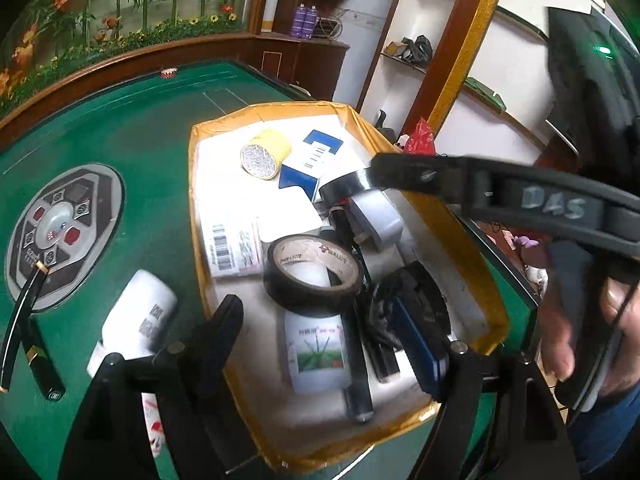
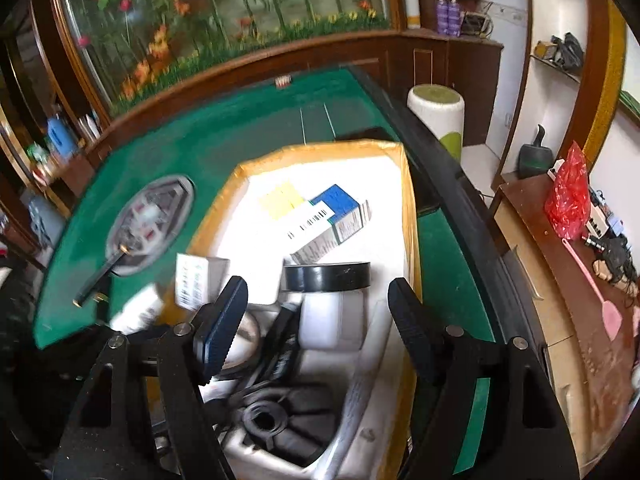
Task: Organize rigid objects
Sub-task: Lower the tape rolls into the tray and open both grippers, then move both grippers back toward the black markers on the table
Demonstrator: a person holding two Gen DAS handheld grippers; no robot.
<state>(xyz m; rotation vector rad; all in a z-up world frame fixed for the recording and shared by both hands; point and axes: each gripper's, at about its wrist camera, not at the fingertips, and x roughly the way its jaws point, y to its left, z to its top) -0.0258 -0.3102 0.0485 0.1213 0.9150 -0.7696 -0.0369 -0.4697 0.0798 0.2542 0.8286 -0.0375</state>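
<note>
A white foam tray with a yellow taped rim (image 1: pixel 196 184) stands on the green table and holds several items. Among them are a yellow tape roll (image 1: pixel 262 154), a blue-and-white box (image 1: pixel 310 164), a black tape roll (image 1: pixel 316 276) and a white bottle with a green label (image 1: pixel 320 354). My left gripper (image 1: pixel 320 328) hangs open above the roll and bottle. My right gripper (image 2: pixel 316 308) is open over a second black tape roll (image 2: pixel 326 276), touching nothing. The blue-and-white box (image 2: pixel 328 220) lies tilted beyond it. Outside the tray lies a white bottle (image 1: pixel 136 320).
The table's round centre console (image 1: pixel 60 232) sits left of the tray, with a black tube (image 1: pixel 40 364) and a curved black strip near it. A hand (image 1: pixel 580 320) holds the right gripper. Right of the table edge (image 2: pixel 472 208) stand a white-and-green cylinder (image 2: pixel 436 116) and a wooden cabinet with a red bag (image 2: pixel 568 196).
</note>
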